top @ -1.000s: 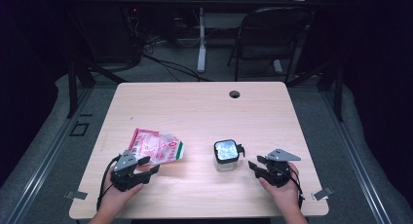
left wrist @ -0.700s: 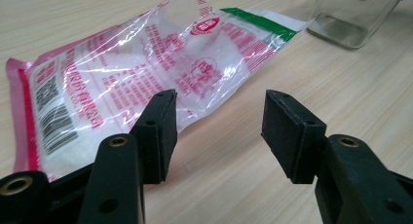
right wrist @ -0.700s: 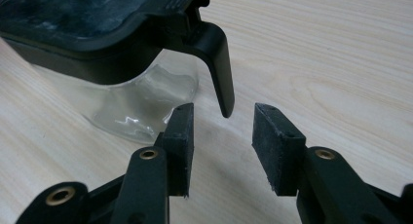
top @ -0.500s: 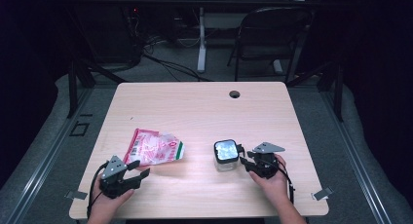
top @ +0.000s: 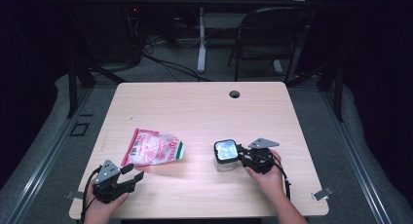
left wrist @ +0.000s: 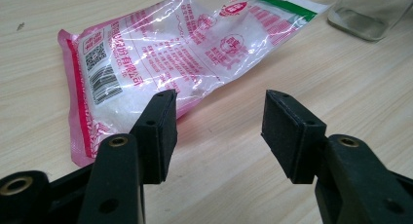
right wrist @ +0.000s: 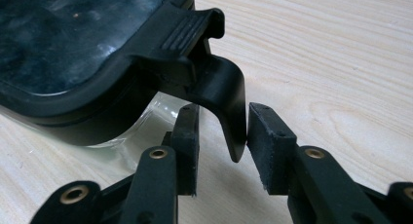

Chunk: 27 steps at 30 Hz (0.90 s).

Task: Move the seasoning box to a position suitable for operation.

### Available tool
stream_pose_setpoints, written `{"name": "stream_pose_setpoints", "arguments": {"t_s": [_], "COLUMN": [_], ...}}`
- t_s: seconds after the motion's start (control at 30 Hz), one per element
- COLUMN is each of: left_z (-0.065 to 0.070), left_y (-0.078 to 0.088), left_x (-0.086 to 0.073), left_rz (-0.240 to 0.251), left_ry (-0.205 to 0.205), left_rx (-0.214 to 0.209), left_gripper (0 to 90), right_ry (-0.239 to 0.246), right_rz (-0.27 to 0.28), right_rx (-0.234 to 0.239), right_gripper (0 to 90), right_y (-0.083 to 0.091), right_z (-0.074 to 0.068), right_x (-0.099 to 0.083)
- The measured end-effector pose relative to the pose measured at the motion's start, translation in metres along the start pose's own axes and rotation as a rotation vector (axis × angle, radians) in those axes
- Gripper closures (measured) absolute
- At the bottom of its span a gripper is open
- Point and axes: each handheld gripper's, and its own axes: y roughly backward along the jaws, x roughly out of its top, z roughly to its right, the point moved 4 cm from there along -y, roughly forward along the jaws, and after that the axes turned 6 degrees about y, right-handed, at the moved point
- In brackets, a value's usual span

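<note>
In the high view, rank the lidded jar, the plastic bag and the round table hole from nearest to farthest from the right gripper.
1. Lidded jar: right at the right gripper, on its left.
2. Plastic bag: farther left, mid-table.
3. Round table hole: near the far edge.

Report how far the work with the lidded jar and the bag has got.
Done: nothing; the bag lies sealed, the jar lidded. In hand: the right gripper, jaws just closing, brackets the lid's clasp. The left gripper waits open by the bag. Left: unlatching, opening.
</note>
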Motion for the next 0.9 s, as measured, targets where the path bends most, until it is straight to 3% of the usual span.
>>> {"name": "stream_pose_setpoints", "arguments": {"t_s": [0.2, 0.53, 0.77, 0.9], "left_z": [0.001, 0.006, 0.016, 0.020], "left_y": [-0.002, -0.011, -0.021, -0.026], "left_x": [0.001, 0.006, 0.013, 0.014], "left_rz": [-0.001, -0.003, -0.007, -0.016], "left_ry": [-0.005, -0.030, -0.069, -0.092], "left_rx": [-0.012, -0.041, -0.072, -0.084], "left_gripper": [47.1, 47.1, 47.0, 47.0], "right_ry": [0.004, 0.037, 0.066, 0.066], "right_rz": [0.002, 0.006, 0.006, 0.006], "right_rx": [-0.010, -0.028, -0.048, -0.033], "right_gripper": [77.1, 78.6, 78.7, 78.5], "right_y": [0.004, 0.010, 0.016, 0.019], "right_z": [0.003, -0.001, -0.010, -0.017], "right_x": [0.000, -0.004, -0.009, -0.011]}}
